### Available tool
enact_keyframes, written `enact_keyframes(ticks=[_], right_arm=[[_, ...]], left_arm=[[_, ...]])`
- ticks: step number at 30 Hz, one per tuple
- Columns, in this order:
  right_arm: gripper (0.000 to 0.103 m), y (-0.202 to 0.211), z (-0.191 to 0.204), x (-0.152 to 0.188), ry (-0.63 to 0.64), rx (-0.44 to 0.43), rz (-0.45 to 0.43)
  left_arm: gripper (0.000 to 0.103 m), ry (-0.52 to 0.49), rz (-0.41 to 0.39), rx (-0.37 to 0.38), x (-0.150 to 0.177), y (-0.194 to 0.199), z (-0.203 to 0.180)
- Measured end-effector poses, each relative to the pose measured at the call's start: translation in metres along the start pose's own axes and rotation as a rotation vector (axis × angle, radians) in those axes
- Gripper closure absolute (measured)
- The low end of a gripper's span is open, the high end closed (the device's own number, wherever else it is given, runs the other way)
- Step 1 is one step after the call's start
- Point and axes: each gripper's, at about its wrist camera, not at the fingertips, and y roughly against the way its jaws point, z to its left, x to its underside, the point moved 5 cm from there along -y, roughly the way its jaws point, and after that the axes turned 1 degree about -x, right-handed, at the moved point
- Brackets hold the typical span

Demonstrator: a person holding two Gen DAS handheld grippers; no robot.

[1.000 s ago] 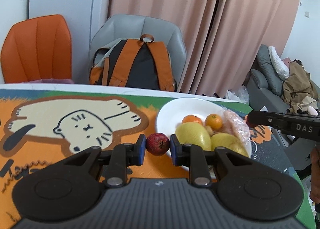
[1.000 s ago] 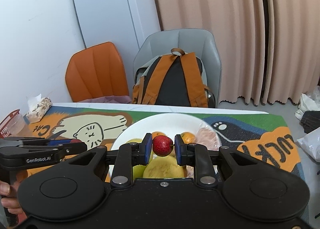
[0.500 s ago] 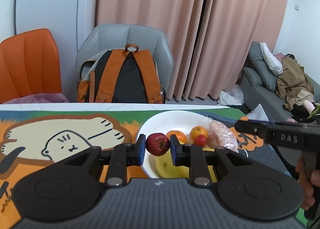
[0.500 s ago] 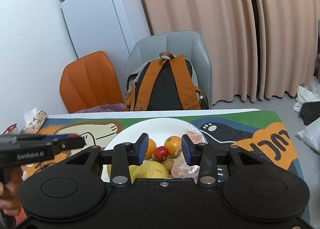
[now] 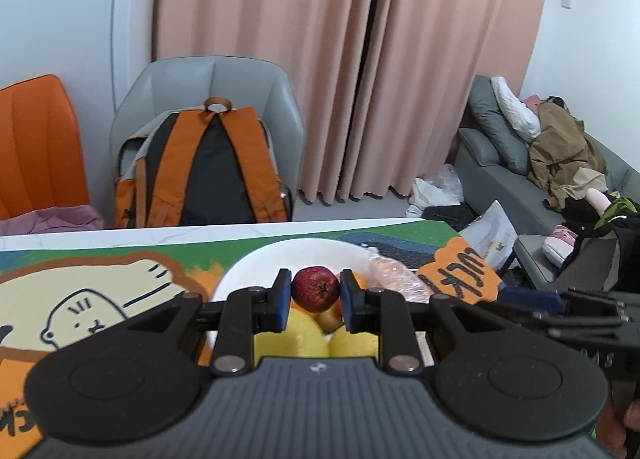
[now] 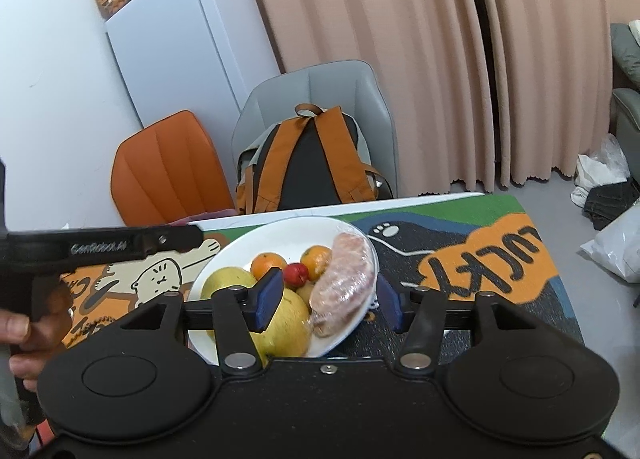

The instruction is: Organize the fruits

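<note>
Peach curtains (image 5: 348,71) hang behind a table with a cartoon mat (image 6: 480,259). Above the white plate (image 6: 236,247), the left gripper (image 5: 316,297) clamps a dark red fruit (image 5: 316,288); its body hides most fruit below. The right gripper (image 6: 328,299) gapes wide, empty, over a wrapped item (image 6: 344,279), its contents unclear.

White plate (image 6: 362,237) is crowded: two oranges (image 6: 268,263), small red fruit (image 6: 297,273), yellow fruits (image 6: 228,282) and a wrapped pink item (image 6: 344,287) along its right side; bare room is seen only at the plate's far rim. Open mat (image 6: 480,271) is seen right of the plate. Approach from the left is blocked by the left gripper (image 5: 315,301), held over the plate with a dark red fruit (image 5: 316,287) clamped
</note>
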Motion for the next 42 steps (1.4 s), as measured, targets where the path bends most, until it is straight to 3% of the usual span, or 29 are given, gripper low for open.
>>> enact_keyframes(ticks=[11, 25, 31, 36, 42], right_arm=[[0.049, 0.021, -0.017, 0.019, -0.031, 0.039, 0.001], [0.044, 0.031, -0.016, 0.025, -0.048, 0.03, -0.013], [0.042, 0.041, -0.007, 0.028, -0.046, 0.02, -0.017], [0.037, 0.049, 0.001, 0.027, -0.045, 0.012, -0.024], [0.033, 0.057, 0.01, 0.026, -0.042, -0.003, -0.03]], left_arm=[[0.079, -0.005, 0.035, 0.027, 0.004, -0.032, -0.018], [0.075, 0.044, 0.033, -0.013, 0.011, -0.004, -0.004], [0.068, 0.061, 0.034, -0.014, 0.019, 0.016, 0.001], [0.053, 0.071, 0.029, -0.017, 0.024, 0.033, 0.003], [0.042, 0.079, 0.018, -0.021, 0.028, 0.054, 0.004]])
